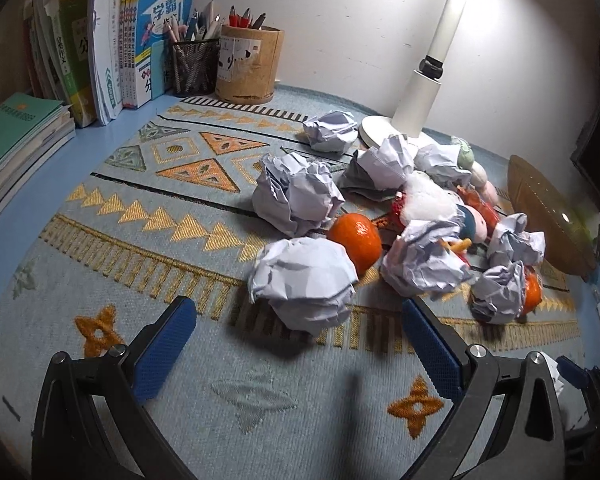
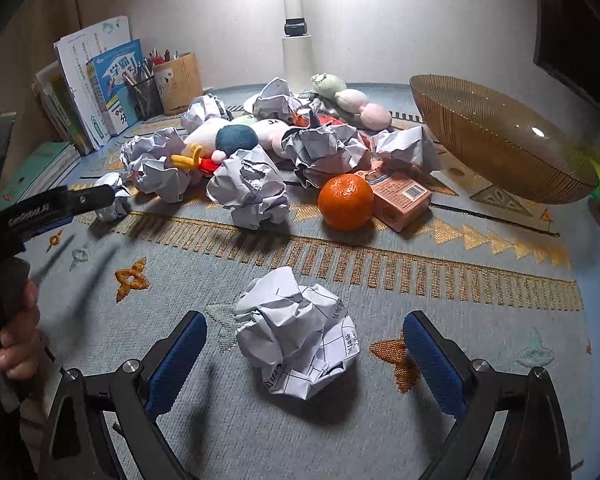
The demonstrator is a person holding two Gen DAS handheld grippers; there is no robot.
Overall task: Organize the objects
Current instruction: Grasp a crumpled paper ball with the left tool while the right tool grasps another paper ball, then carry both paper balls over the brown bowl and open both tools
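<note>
"GenRobot.AI" on left gripper (image 2: pixel 112 196) — both jaws released; book titles (image 1: pixel 162 12) perhaps Chinese.

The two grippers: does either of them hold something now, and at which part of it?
Nothing is held. The right gripper is open around a paper ball, pads not touching. The left gripper is open just before another paper ball.

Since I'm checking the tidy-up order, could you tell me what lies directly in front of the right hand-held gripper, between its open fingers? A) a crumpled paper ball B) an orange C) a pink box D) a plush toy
A: in the right wrist view a crumpled paper ball lies alone on the mat between the open right hand-held gripper, with the orange and pink box farther back.
</note>
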